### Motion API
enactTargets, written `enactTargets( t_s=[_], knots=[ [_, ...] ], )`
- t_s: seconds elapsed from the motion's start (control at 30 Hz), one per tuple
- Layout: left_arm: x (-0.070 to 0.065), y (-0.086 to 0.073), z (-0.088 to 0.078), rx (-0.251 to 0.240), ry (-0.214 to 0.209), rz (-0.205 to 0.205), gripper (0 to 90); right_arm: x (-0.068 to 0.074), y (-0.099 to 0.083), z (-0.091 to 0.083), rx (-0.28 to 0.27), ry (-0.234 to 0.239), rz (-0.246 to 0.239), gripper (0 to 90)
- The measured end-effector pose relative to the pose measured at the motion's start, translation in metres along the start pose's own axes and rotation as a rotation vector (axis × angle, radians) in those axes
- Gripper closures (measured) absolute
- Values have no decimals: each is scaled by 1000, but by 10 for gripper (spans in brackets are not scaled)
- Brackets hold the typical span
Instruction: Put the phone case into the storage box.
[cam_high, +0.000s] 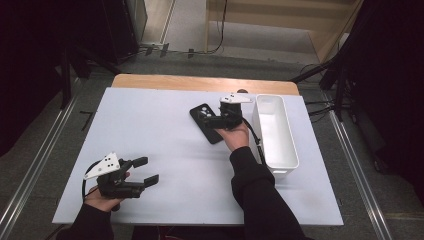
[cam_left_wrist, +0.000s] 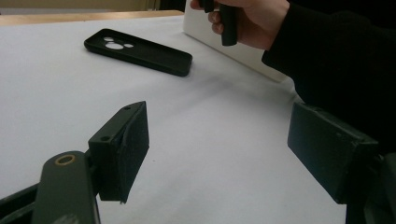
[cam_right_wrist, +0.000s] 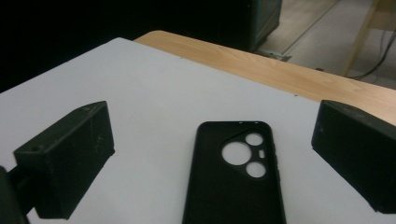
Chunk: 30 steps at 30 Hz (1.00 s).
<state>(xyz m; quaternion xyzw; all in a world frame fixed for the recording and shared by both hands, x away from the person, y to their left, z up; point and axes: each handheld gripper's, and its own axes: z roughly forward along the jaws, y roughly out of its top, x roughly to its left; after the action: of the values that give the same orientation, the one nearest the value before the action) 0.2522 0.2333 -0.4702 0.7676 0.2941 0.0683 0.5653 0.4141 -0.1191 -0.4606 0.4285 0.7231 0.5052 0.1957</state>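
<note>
A black phone case lies back side up on the white table top, right of the middle; its camera cut-outs show. My right gripper hangs just over the case's near end, open. In the right gripper view its two jaws stand wide apart on either side of the case, and the pads touch nothing. My left gripper rests near the front left of the table, open and holding nothing. In the left gripper view the case lies far beyond the open gripper.
A long white bin stands at the table's right side, close to the right hand. A strip of wooden table edge runs along the back. Floor rails and dark stands flank the table.
</note>
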Motion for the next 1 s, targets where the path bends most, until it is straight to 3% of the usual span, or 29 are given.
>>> enactTargets(
  t_s=[0.1, 0.83, 1.0],
  knots=[
    [0, 0, 0, 0, 0, 0, 206, -3, -3, 3, 19, 8, 32, 0],
    [1, 0, -1, -2, -1, -4, 206, -6, -20, 17, 19, -1, 12, 0],
    [0, 0, 0, -4, -3, -5, 206, -9, -30, 21, 44, -11, 49, 0]
  ],
)
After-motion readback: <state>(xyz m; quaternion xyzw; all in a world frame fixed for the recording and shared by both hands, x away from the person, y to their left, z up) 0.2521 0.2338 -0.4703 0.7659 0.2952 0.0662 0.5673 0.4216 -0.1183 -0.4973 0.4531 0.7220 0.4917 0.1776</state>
